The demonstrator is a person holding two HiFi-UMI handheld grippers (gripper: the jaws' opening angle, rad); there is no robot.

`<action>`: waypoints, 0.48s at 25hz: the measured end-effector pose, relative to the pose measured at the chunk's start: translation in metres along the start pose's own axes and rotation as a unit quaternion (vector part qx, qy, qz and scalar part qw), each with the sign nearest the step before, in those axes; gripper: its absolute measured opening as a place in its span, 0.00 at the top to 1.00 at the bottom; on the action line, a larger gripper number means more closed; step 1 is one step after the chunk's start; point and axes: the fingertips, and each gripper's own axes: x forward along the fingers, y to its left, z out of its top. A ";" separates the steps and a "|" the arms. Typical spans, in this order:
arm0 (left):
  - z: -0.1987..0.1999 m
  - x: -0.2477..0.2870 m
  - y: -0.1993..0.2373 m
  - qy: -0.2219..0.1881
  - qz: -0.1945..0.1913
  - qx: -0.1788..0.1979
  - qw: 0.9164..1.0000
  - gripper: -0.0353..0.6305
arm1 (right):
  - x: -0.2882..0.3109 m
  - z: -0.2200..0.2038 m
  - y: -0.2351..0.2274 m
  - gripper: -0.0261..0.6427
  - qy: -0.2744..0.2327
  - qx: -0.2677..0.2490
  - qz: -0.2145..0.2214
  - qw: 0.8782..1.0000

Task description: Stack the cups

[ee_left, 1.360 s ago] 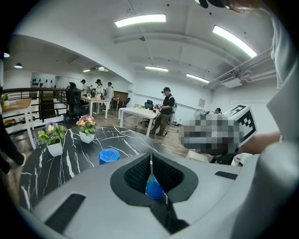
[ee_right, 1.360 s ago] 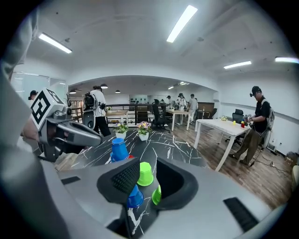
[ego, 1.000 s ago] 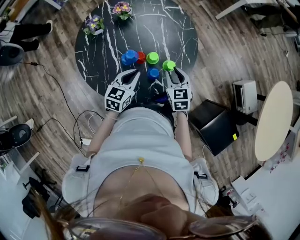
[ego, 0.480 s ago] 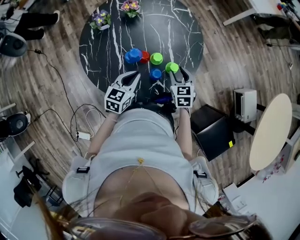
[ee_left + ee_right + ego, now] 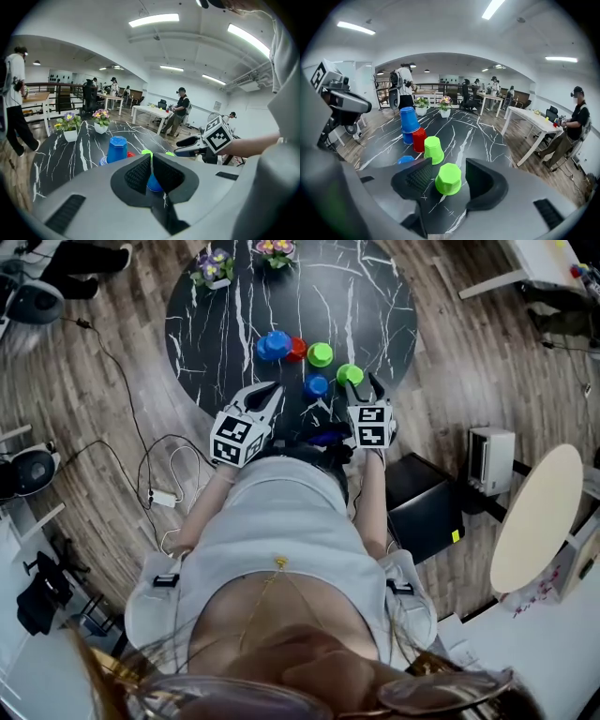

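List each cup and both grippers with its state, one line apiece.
left gripper: shut, empty
right gripper: open, jaws have just been opening
near green cup: upside down, between the right gripper's jaws, not gripped
far green cup: upside down, unstacked
blue stack: upside down, one cup over another
red cup: upside down, beside the blue stack
lone blue cup: upside down, unstacked
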 end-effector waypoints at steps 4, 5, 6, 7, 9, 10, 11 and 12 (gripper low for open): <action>-0.003 -0.001 -0.002 0.003 0.007 0.003 1.000 0.89 | 0.008 -0.009 0.000 0.61 0.014 -0.007 0.006 1.000; -0.003 -0.001 -0.002 0.004 0.008 0.003 1.000 0.89 | 0.011 -0.010 0.000 0.61 0.017 -0.007 0.009 1.000; -0.003 -0.001 -0.002 0.004 0.009 0.002 1.000 0.89 | 0.013 -0.012 0.000 0.61 0.019 -0.006 0.012 1.000; -0.004 -0.001 -0.001 0.005 0.010 0.001 1.000 0.89 | 0.015 -0.013 0.000 0.61 0.022 -0.006 0.015 1.000; -0.005 -0.002 -0.001 0.005 0.013 -0.001 1.000 0.89 | 0.021 -0.018 0.000 0.61 0.031 -0.009 0.020 0.999; -0.005 -0.002 -0.001 0.006 0.014 -0.001 1.000 0.89 | 0.023 -0.020 0.000 0.60 0.036 -0.012 0.021 0.999; -0.006 -0.001 -0.001 0.007 0.015 -0.001 1.000 0.89 | 0.026 -0.023 0.000 0.60 0.041 -0.015 0.022 0.999; -0.006 -0.001 -0.001 0.007 0.015 -0.001 1.000 0.89 | 0.028 -0.025 -0.001 0.60 0.045 -0.017 0.022 0.999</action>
